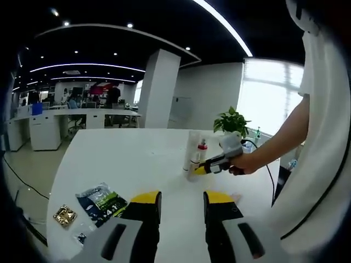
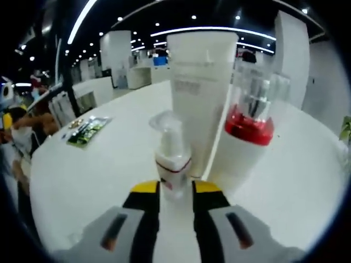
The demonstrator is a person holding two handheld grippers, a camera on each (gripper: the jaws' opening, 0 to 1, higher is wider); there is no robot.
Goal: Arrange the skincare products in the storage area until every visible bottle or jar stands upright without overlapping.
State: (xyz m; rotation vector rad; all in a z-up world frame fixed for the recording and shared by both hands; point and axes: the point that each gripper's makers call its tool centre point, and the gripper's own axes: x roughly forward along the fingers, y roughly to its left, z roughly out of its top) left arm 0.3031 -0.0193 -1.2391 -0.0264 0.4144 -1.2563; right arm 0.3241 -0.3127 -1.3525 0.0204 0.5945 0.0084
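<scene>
The right gripper [image 2: 175, 189] clenched the small pump bottle [image 2: 172, 159] upright beside the tall tube [image 2: 200, 82]; next, release it gently; left gripper [image 1: 182, 198] stood released

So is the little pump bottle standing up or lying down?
Standing up. The small pump bottle has its pump head on top, between the right gripper jaws.

**Three skincare items, all upright**

From my right gripper [image 2: 175, 192], the small pump bottle [image 2: 172, 159] stands between its tips. Just behind: a tall white tube [image 2: 200, 93], and beside it a red-collared bottle with clear cap [image 2: 249, 118].
</scene>
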